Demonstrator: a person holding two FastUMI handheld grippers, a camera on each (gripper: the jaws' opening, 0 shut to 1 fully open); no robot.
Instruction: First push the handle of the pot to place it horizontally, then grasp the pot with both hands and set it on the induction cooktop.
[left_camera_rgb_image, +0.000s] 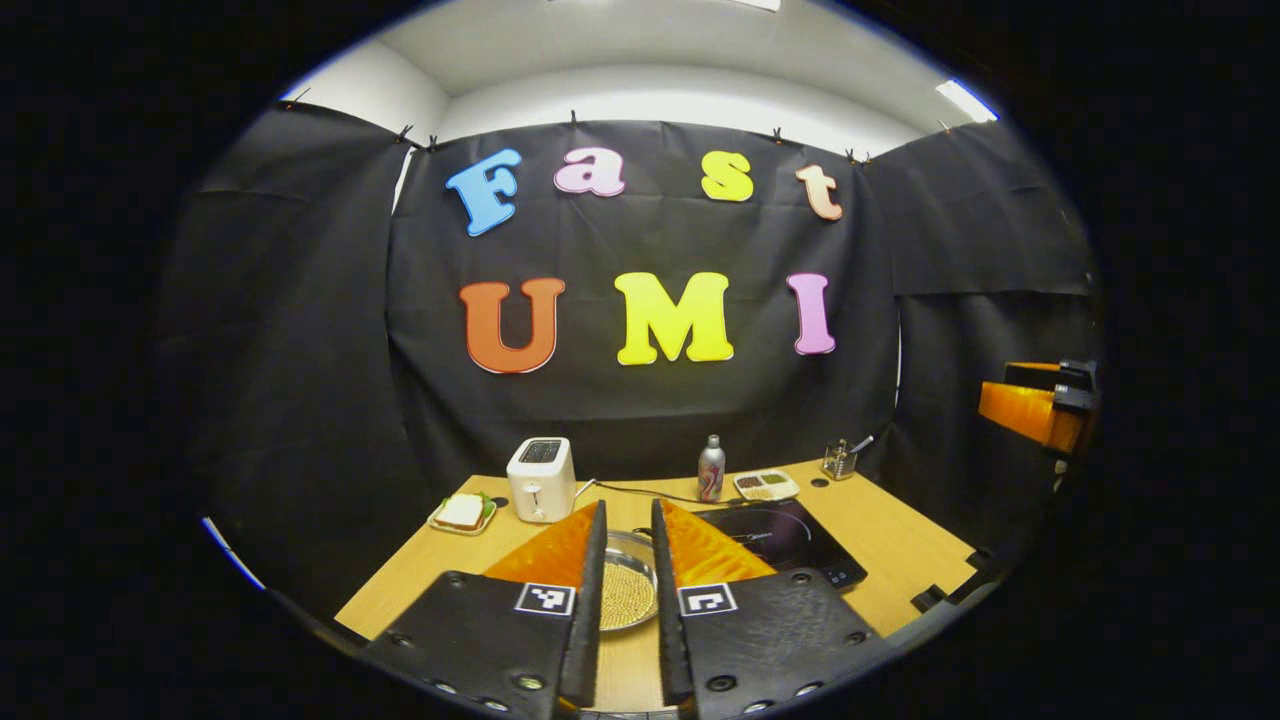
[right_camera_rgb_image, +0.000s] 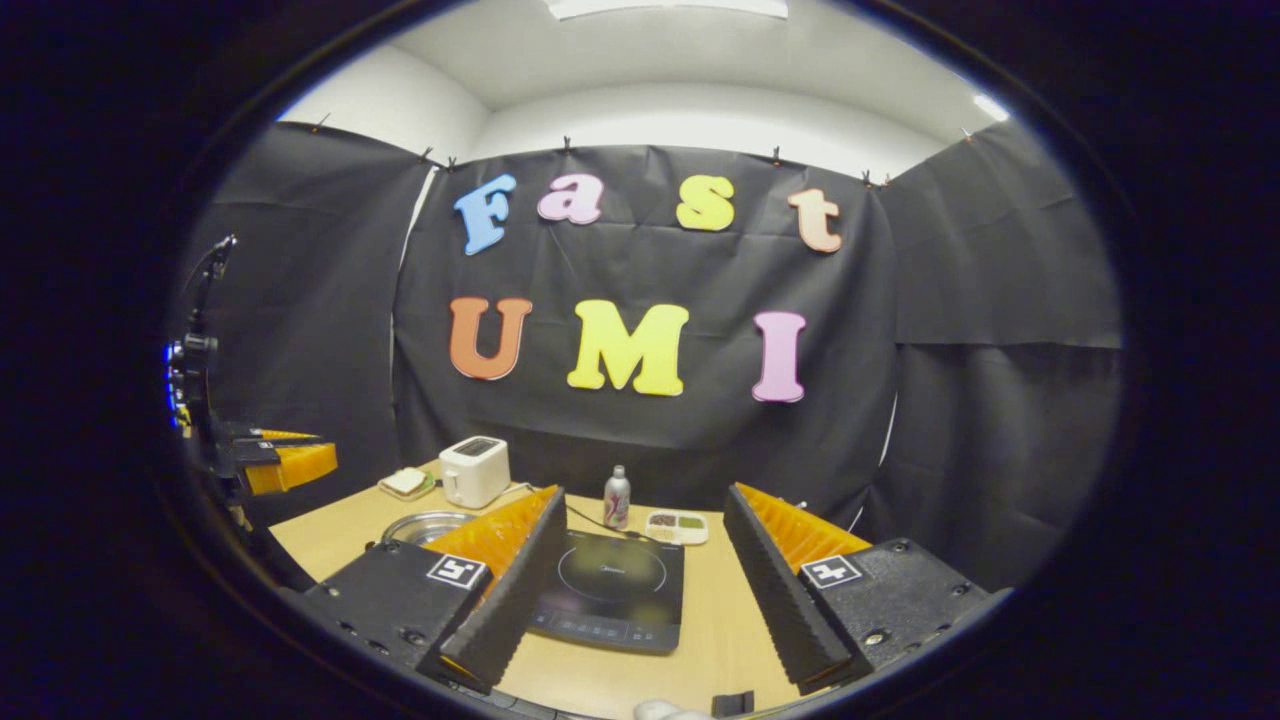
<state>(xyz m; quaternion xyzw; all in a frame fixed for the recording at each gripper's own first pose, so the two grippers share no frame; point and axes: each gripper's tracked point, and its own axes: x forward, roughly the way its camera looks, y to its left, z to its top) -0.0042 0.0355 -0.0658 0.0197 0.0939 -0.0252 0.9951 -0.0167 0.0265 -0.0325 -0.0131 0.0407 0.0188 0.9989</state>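
Note:
A shallow steel pot (left_camera_rgb_image: 627, 590) with pale grains inside sits on the wooden table (left_camera_rgb_image: 900, 545), partly hidden behind my left gripper's fingers; its handle is hidden. My left gripper (left_camera_rgb_image: 628, 505) hovers above and short of it, with only a narrow gap between its fingers and nothing in that gap. The black induction cooktop (left_camera_rgb_image: 790, 540) lies just right of the pot. My right gripper (right_camera_rgb_image: 645, 490) is wide open above the cooktop (right_camera_rgb_image: 610, 580), holding nothing. The pot's rim (right_camera_rgb_image: 425, 525) shows left of its left finger. The left gripper (right_camera_rgb_image: 285, 455) also appears far off at the left edge.
Along the table's back stand a white toaster (left_camera_rgb_image: 541, 480), a plate with a sandwich (left_camera_rgb_image: 462, 513), a small bottle (left_camera_rgb_image: 711, 468), a divided food tray (left_camera_rgb_image: 766, 485) and a small holder (left_camera_rgb_image: 840, 460). A cable runs behind the cooktop. The right gripper (left_camera_rgb_image: 1040, 405) hangs at the right edge.

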